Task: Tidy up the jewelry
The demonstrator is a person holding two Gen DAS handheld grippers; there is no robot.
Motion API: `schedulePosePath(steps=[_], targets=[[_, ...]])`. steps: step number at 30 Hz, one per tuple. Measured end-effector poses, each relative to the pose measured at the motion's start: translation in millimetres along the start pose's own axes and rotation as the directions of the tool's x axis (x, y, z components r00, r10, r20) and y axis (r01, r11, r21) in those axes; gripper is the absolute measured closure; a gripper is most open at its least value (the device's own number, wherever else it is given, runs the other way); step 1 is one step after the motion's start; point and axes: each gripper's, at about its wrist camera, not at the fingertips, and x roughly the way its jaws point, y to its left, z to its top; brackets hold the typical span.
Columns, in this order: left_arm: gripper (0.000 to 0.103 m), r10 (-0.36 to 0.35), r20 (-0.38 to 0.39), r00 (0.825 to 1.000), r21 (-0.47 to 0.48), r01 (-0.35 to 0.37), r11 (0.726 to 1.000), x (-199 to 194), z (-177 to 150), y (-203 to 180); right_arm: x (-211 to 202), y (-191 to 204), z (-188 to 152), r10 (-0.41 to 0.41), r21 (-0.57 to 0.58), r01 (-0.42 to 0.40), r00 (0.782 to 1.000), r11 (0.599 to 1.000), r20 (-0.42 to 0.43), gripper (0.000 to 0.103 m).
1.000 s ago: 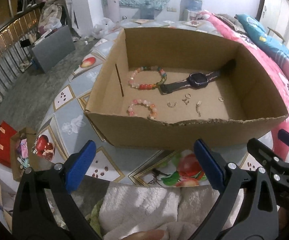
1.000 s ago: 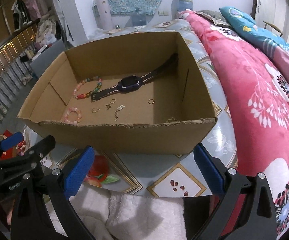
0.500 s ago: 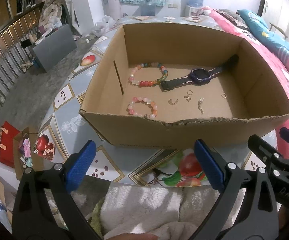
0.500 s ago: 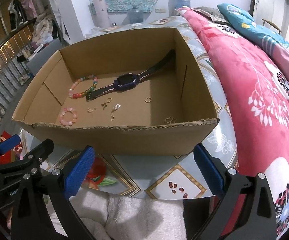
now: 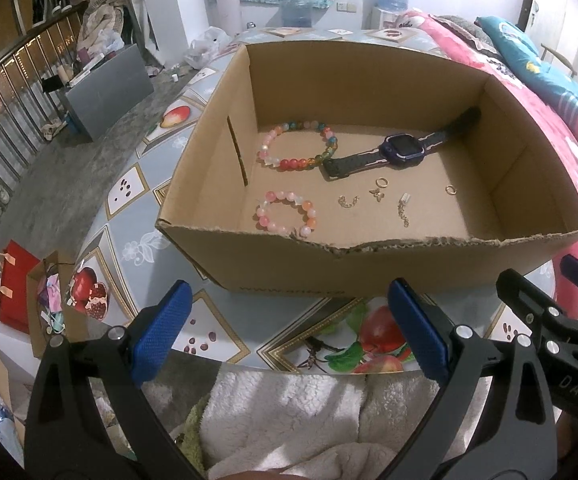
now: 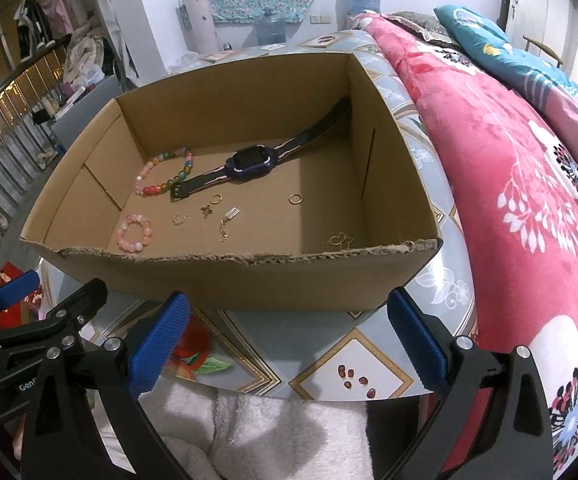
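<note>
Looking from left to right across the box [image 5: 369, 272], you are seeing the jewelry lying loose on its floor: the multicolour bracelet [image 5: 299, 146] toward the far left, the pink bracelet [image 5: 285, 215] nearer you against the front wall, then the watch [image 5: 403, 146] stretching diagonally toward the far right corner, with a short chain [image 5: 347, 201], a charm [image 5: 377, 194], a ring [image 5: 382, 182], a clasp chain [image 5: 404, 209] and a second ring [image 5: 450, 189] scattered in front of it; a butterfly piece [image 6: 340, 240] is sitting by the front wall at the right. Whether these are already sorted into the box or waiting to be arranged is not settled by this view, so you are judging cautiously. If you are going for a small piece, you are wanting to come down over the front wall steeply, pinching at the floor without dragging neighbours. Your left gripper [image 5: 289, 340] is hovering low in front of the box over the table [image 5: 225, 332], level, jaws spread wide and holding nothing. Your right gripper [image 6: 285, 342] is hovering beside it at the box's right half, likewise spread wide and empty, pointing forward.
</note>
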Motion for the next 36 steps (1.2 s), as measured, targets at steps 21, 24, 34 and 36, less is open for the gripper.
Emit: schedulePosePath(steps=[21,24,34,36], targets=[[0.008,-0.002,-0.008,1.0,-0.007,0.002,1.0,1,-2,3,-1,1,1,-0.005,-0.003,0.005,1.0,1.0,0.001,0.006],[0.008,-0.003,-0.011,1.0,-0.007,0.003,1.0,1,-2,3,-1,1,0,-0.007,-0.004,0.007,1.0,1.0,-0.001,0.006],[0.008,0.003,-0.054,0.999,-0.002,-0.003,1.0,9,0,5,7,3,1,-0.002,-0.005,0.002,1.0,1.0,-0.027,0.006],[0.008,0.006,-0.061,0.998,0.001,-0.006,1.0,10,1,5,9,3,1,0.0,-0.005,0.0,0.999,1.0,-0.033,0.006]])
